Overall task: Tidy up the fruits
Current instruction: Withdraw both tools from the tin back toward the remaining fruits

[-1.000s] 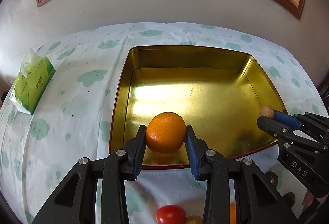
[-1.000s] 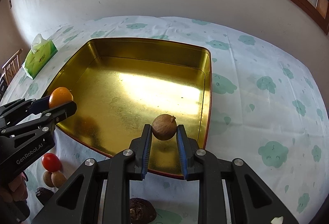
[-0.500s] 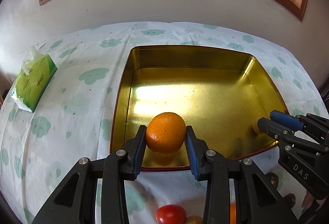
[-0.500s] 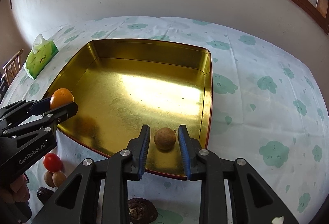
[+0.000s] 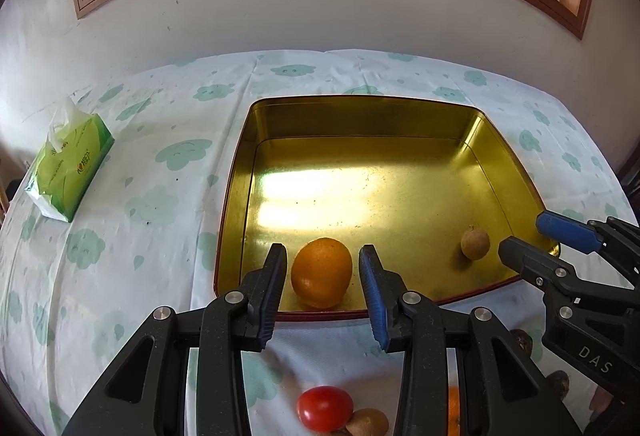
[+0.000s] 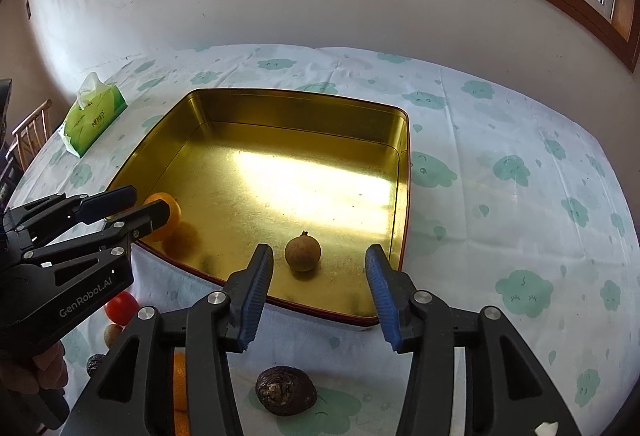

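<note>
Orange sits on the floor of the gold tray, near the tray's near-left corner, just inside the near rim. We see it between the fingers of our left gripper, which stand a little apart from it on both sides, so narrow gap, not clamped. Orange is slightly egg-shaped, long axis roughly upright with a small lean; which end is the stem end we cannot tell. Small brown round fruit rests near the tray's near-right corner, its stem nub pointing up, no real long axis. Our right gripper has its fingers wide, fruit lying between and just past the tips, no contact. We judge the step in hand to be release: both fruits are in the tray and both grippers are clear of them. Next move calls for backing both grippers off over the near rim without nudging the fruit, since both would likely roll on the slick metal, then going for the loose ones on the tablecloth by the table's near edge: red tomato, a brown fruit touching it, a dark wrinkled fruit, another orange piece partly hidden. Green tissue pack lies toward the table's left edge, well apart from the tray.
</note>
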`<move>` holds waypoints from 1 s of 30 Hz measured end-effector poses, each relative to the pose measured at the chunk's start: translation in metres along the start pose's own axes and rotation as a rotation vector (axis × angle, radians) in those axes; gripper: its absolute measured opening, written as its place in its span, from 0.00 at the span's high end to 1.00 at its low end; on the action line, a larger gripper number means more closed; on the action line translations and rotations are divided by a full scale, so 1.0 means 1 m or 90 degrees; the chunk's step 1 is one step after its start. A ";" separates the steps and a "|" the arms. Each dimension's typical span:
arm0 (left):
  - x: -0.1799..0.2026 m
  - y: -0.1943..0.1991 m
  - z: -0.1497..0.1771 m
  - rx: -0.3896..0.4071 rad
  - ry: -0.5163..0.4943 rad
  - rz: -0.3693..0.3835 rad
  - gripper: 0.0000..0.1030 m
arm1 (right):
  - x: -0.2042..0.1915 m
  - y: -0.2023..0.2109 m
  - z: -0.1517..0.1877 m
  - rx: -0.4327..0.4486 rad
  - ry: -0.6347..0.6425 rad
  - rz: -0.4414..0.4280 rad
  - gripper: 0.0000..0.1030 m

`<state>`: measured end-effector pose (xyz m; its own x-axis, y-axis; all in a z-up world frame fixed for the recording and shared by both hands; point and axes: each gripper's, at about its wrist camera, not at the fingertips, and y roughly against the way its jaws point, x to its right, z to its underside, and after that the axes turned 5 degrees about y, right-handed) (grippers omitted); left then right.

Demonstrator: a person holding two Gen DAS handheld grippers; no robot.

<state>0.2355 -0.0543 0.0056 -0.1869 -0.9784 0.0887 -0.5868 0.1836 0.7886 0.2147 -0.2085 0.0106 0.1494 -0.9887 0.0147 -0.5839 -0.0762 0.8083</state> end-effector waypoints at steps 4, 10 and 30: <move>0.001 0.008 0.001 0.008 -0.001 -0.005 0.60 | 0.000 0.012 0.004 0.010 -0.001 0.002 0.53; 0.000 0.034 0.009 0.029 0.004 -0.015 0.59 | 0.000 0.035 0.012 0.029 -0.011 0.002 0.53; -0.001 0.118 0.105 0.060 0.021 -0.045 0.59 | -0.004 0.110 0.097 0.054 -0.033 0.021 0.53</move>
<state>0.0838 -0.0214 0.0344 -0.1172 -0.9915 0.0570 -0.6699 0.1213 0.7325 0.0730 -0.2255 0.0423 0.0886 -0.9960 0.0074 -0.6530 -0.0524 0.7556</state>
